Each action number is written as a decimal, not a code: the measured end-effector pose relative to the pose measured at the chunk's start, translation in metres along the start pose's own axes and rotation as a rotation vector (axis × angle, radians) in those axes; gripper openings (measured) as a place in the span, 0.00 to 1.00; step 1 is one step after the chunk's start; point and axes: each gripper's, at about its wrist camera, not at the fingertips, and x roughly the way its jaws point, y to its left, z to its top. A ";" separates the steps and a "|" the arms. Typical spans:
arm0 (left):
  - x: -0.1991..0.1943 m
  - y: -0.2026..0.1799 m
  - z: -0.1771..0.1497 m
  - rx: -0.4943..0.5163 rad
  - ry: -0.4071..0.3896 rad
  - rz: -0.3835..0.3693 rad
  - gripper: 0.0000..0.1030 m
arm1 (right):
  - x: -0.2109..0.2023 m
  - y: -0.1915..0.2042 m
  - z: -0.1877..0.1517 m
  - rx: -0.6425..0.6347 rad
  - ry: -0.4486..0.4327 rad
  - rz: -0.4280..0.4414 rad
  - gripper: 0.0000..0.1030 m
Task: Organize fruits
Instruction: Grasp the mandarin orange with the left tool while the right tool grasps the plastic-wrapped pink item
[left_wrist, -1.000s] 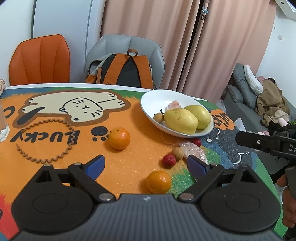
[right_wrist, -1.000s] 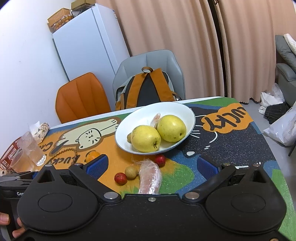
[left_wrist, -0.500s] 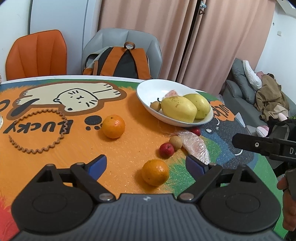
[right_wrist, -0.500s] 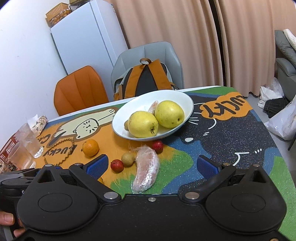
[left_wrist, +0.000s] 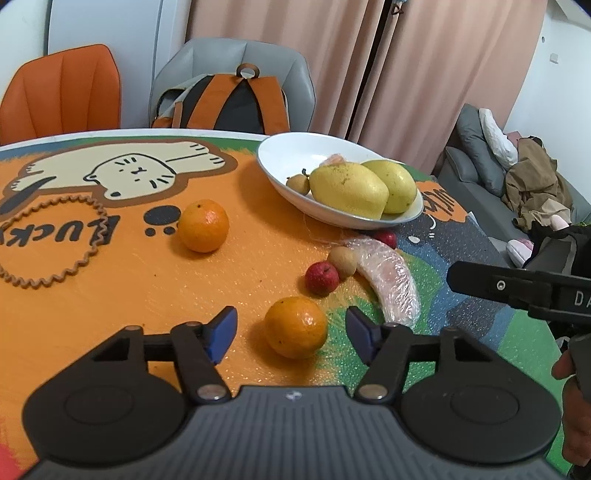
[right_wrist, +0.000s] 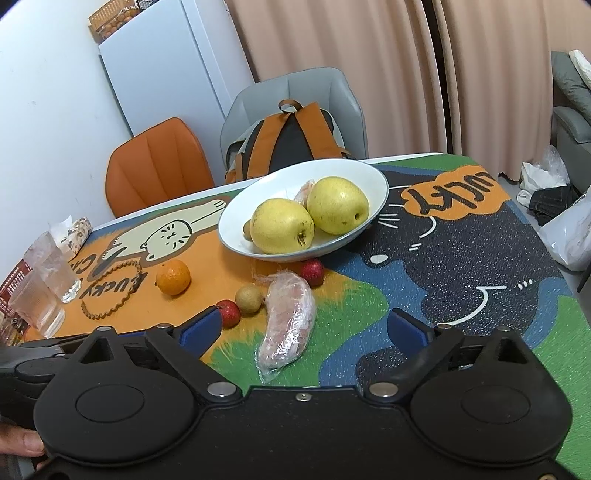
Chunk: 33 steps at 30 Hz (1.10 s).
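A white bowl holds two yellow pears and small fruits. On the mat lie a near orange, a far orange, a red fruit, a brown fruit, another red fruit and a plastic-wrapped fruit. My left gripper is open, its fingers either side of the near orange, not touching. My right gripper is open above the wrapped fruit's near end.
Two clear cups stand at the table's left edge. A grey chair with an orange backpack and an orange chair stand behind the table. The right gripper's body shows at the right of the left wrist view.
My left gripper has moved forward and down, bringing the near orange between its fingers. My right gripper has moved forward towards the wrapped fruit. Both stay open.
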 end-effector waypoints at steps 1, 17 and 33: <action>0.002 0.000 -0.001 0.000 0.003 0.000 0.56 | 0.001 0.000 -0.001 -0.001 0.002 0.000 0.93; 0.000 0.012 0.000 -0.036 -0.031 -0.015 0.36 | 0.025 0.004 -0.004 -0.003 0.039 0.009 0.85; -0.015 0.037 0.005 -0.073 -0.059 0.014 0.36 | 0.059 0.024 -0.002 -0.070 0.065 -0.062 0.70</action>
